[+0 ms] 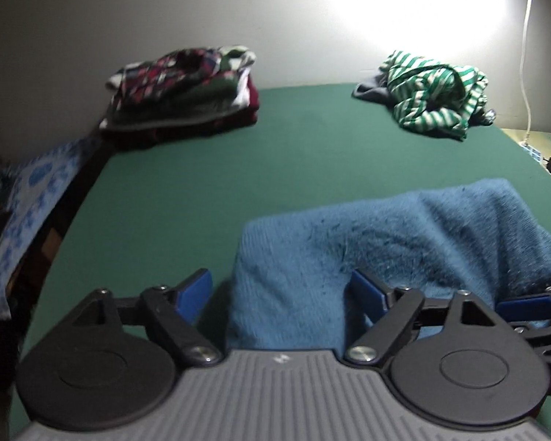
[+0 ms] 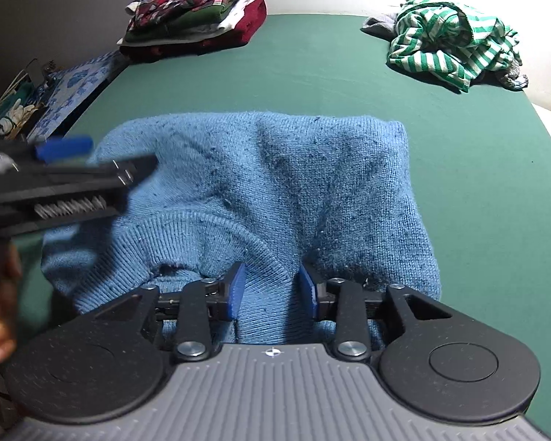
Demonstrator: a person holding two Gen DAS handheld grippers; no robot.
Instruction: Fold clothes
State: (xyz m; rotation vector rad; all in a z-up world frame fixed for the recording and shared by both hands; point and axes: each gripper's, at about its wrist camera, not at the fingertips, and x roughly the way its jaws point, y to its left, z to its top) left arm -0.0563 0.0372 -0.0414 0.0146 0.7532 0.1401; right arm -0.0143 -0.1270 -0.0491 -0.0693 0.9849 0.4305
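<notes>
Blue knitted sweater [image 2: 260, 191] lying on the near part of the green surface [image 2: 312, 73], already doubled into a compact block with its ribbed collar [image 2: 216, 228] toward the grippers. Right gripper [image 2: 272, 290] low over the near edge, its blue fingers [image 2: 237, 288] set either side of a ridge of ribbed knit; whether they squeeze it or only straddle it cannot be told. Left gripper [image 1: 281, 294] spread wide, pinching nothing, poised over the sweater's left near corner.

At the far left, a stack of folded clothes [image 2: 198, 11]; at the far right, a crumpled green-and-white striped garment [image 2: 455, 36] on top of something grey.

Handling, as judged from the fabric: the knit looks thick, soft and fuzzy, light to lift but limp, so any unsupported part will sag and stretch. It should not slip much between the fingers, though a single pinch may catch only the top layer and pull the fold open. The firmer holds are the ribbed collar and the folded edges at the corners, taken through all layers, one gripper to each side so that the block keeps its shape.
</notes>
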